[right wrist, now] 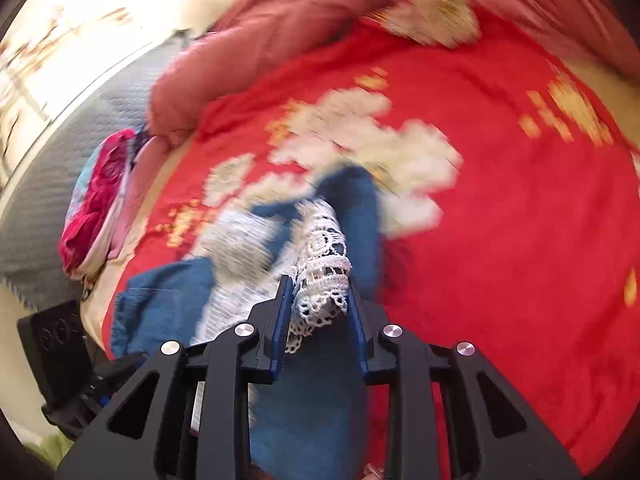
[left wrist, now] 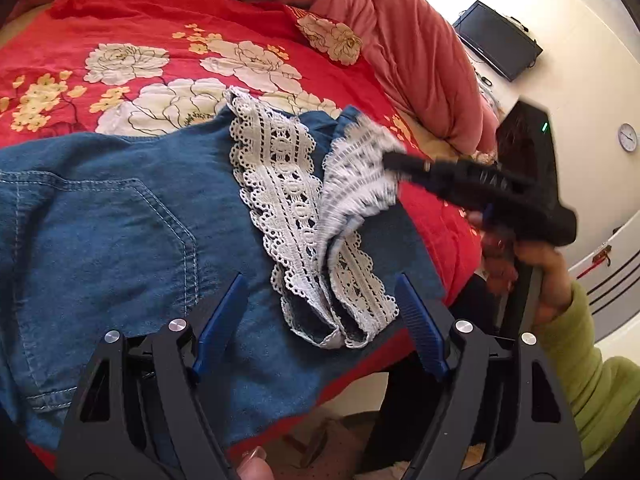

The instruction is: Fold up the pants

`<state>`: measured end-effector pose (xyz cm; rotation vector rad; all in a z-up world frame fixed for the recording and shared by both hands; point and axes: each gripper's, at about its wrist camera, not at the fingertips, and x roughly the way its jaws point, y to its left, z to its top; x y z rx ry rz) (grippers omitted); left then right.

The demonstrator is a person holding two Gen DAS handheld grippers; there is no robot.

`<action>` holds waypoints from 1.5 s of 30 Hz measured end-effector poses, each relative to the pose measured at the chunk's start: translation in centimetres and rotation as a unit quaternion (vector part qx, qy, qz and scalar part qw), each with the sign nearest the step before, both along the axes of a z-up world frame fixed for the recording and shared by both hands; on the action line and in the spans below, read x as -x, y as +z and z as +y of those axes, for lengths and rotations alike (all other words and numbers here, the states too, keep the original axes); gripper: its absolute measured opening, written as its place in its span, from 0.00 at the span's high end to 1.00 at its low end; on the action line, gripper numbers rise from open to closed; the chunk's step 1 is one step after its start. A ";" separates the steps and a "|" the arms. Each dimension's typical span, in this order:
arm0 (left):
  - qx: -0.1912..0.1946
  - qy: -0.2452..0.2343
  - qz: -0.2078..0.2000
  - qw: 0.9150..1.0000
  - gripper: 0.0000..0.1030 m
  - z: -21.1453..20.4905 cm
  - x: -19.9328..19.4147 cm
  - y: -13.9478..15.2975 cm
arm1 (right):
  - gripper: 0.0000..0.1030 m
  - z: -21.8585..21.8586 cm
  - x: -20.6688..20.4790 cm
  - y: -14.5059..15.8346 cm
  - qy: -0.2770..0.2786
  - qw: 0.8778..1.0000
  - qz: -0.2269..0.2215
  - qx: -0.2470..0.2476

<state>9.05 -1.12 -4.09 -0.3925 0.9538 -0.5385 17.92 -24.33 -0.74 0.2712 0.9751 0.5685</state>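
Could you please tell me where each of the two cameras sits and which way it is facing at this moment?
Left wrist view: on the left gripper, looking along its spread fingers down at the denim pants on the red floral bedspread; the right gripper and a green-sleeved arm show at right.
Right wrist view: on the right gripper, blurred by motion, looking across the bed; its fingers pinch the lace hem.
Shared: pants, lace hem, bedspread.

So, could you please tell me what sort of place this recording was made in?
Most likely a bedroom at home: the denim pants lie on a bed with a red floral bedspread and a bunched pink quilt, and a flat screen hangs on the wall.
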 end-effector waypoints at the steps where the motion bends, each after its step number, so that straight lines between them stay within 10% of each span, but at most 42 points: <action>1: -0.002 0.000 0.002 1.000 0.39 0.0 0.0 -0.3 | 0.76 1.0 -0.2 0.6 0.012 1.000 -0.009 0.001; 8: 0.009 -0.019 0.012 1.000 0.51 -0.5 0.5 -0.5 | 0.75 11.4 -5.2 1.3 0.099 0.991 -0.017 0.085; 13: 0.024 -0.033 0.013 0.999 0.51 -0.8 1.1 -0.2 | 0.38 15.2 -5.1 1.2 0.126 0.972 -0.054 0.190; 21: 0.034 -0.018 0.027 0.999 0.51 -0.6 1.0 -1.3 | 0.47 18.5 -6.0 -1.8 0.128 0.939 -0.053 0.316; 22: 0.034 -0.016 0.025 0.999 0.53 -0.5 0.7 -1.4 | 0.64 18.3 -6.2 -2.1 0.132 0.939 -0.048 0.314; 25: 0.029 -0.010 0.025 0.999 0.72 -0.6 0.9 -1.8 | 0.75 17.4 -6.0 -2.0 0.138 0.947 -0.047 0.285; 36: 0.014 -0.009 0.017 1.000 0.79 0.0 1.7 -1.1 | 0.76 18.6 -5.8 0.3 0.135 0.966 -0.054 0.215; 45: 0.017 -0.019 0.029 0.999 0.79 -0.6 1.6 -1.3 | 0.35 14.8 -4.6 1.6 0.119 0.984 -0.054 0.124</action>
